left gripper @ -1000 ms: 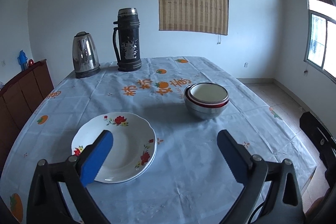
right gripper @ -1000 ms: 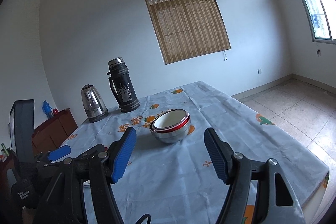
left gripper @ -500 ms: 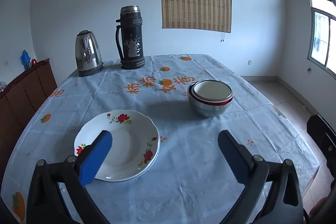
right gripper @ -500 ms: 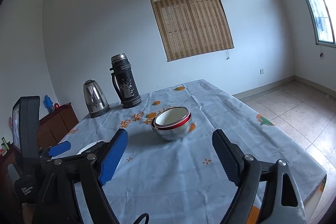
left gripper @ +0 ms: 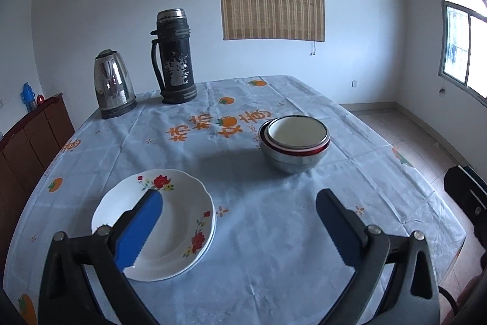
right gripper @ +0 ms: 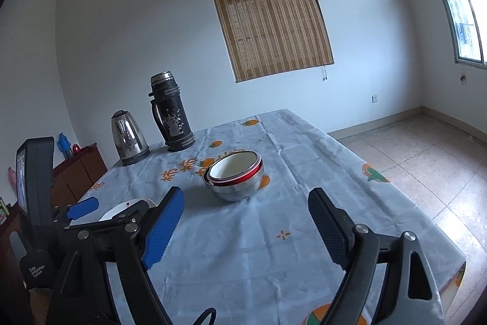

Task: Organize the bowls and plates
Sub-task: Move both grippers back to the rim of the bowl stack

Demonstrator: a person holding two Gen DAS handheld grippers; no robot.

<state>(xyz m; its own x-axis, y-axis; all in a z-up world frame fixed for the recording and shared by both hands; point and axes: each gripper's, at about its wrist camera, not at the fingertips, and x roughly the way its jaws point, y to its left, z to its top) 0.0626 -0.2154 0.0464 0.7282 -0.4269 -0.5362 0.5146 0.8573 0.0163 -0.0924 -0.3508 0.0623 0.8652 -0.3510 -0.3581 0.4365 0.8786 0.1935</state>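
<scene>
A stack of white plates with red flowers (left gripper: 170, 218) lies on the near left of the table; only its rim shows in the right wrist view (right gripper: 121, 210). A stack of nested bowls, steel outside with a red rim and a white inside (left gripper: 293, 142), stands mid-table, also in the right wrist view (right gripper: 234, 174). My left gripper (left gripper: 239, 226) is open and empty, above the table's near part, its left finger over the plates. My right gripper (right gripper: 246, 224) is open and empty, short of the bowls. The left gripper's blue pad (right gripper: 83, 207) shows at the left.
A steel kettle (left gripper: 113, 86) and a tall black thermos (left gripper: 175, 58) stand at the table's far left. A brown cabinet (left gripper: 30, 139) is left of the table (left gripper: 274, 233). The table's right edge drops to a tiled floor (right gripper: 426, 160). A dark chair (left gripper: 468, 197) is at the right.
Both grippers have shifted slightly; the plates and bowls sit a little higher and nearer in the views. Both stay open. Nothing on the table has moved.
</scene>
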